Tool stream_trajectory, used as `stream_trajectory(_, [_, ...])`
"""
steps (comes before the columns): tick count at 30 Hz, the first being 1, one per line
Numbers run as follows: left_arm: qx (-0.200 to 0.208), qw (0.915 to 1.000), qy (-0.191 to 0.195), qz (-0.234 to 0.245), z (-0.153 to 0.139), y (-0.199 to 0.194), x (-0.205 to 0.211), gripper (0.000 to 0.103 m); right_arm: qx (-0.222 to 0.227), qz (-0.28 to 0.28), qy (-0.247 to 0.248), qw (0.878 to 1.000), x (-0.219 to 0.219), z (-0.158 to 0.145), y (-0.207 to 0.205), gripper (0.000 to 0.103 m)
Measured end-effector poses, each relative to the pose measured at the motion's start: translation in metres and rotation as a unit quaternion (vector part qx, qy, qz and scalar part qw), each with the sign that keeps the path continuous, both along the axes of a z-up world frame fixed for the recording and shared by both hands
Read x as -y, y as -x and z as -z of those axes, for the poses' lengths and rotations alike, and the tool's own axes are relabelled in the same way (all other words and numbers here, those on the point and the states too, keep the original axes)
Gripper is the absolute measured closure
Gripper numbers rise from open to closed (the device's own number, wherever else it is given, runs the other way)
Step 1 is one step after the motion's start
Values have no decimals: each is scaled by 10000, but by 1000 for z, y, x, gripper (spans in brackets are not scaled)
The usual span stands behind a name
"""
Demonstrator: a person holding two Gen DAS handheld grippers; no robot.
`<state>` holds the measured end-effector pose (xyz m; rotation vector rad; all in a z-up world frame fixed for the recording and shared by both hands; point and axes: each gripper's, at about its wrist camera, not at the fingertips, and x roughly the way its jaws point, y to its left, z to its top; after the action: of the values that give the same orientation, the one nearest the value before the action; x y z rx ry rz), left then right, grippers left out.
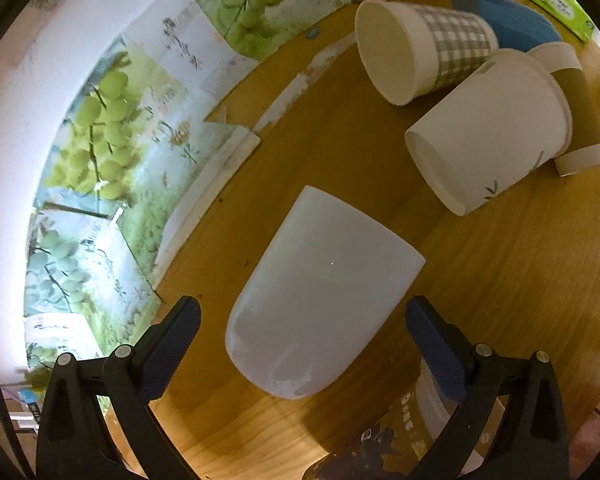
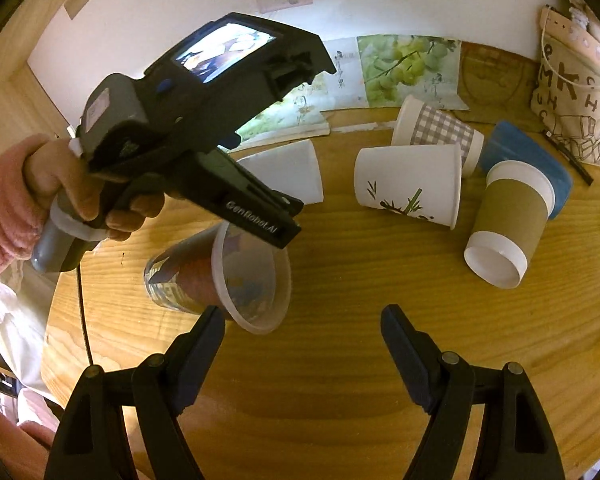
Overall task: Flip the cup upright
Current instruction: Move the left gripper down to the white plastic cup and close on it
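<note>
**White cup lies dead ahead of our left jaws**

On the tabletop (image 1: 500, 280) several cups lie tipped over. Our left gripper (image 1: 300, 332) hovers with its jaws spread wide and empty, and the plain white cup (image 1: 324, 292) lies on its side just ahead between them, closed base nearest, long axis running away up and to the right. Our right gripper (image 2: 302, 344), jaws also apart and empty, is farther off; the clear printed cup (image 2: 236, 272) lies just ahead-left of it.

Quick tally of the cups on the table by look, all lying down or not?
Plain white cup: 1
Grey-checked paper cup: 1
Bamboo-print paper cup: 1
Brown-sleeved paper cup: 1
Clear plastic printed cup: 1
Total: 5, all on their sides.
</note>
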<state>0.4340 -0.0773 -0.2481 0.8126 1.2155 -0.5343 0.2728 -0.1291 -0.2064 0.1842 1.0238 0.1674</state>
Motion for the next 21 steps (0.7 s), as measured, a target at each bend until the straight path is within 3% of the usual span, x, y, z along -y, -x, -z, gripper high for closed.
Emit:
stream_trajectory(7, [-349,9990,111,-263,10,-13,-1,2,-6,172,7,9999,1,-2,1,22])
stream_trajectory(9, [-448,9985,147,-292,13,-17,0,11,2,216,-9,9998,3,-3,2,22])
stream_trajectory(14, [-592,9976,122,-322,20,-23,-2,22,8,320,1,9995,5,-3,4,22])
stream_trajectory(21, [-623,9973,165,-351,22,-20,-5,24,-3,466,11,9989,8,-4,8,22])
